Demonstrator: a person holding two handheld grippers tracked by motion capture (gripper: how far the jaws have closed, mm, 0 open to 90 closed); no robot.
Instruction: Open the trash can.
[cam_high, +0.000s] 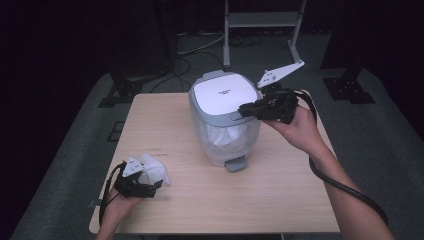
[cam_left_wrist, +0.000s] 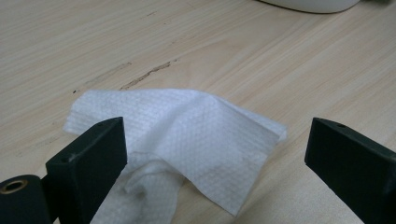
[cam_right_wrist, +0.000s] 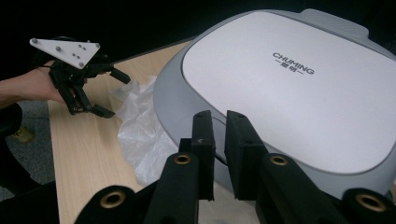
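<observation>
Bin lid next, tissue waiting

My right gripper (cam_right_wrist: 219, 140), jaws together on nothing, noses the bin (cam_high: 225, 120) lid's edge to lift it; left gripper (cam_left_wrist: 205, 154) gapes around the tissue (cam_left_wrist: 187, 135) (seven o'clock of bin).

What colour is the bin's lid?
The bin's lid is white in the middle with a grey rim, and carries small dark lettering; it shows best in the right gripper view.

Wooden table (cam_high: 280, 200): bin (cam_high: 225, 120), tissue (cam_high: 155, 170)
</observation>
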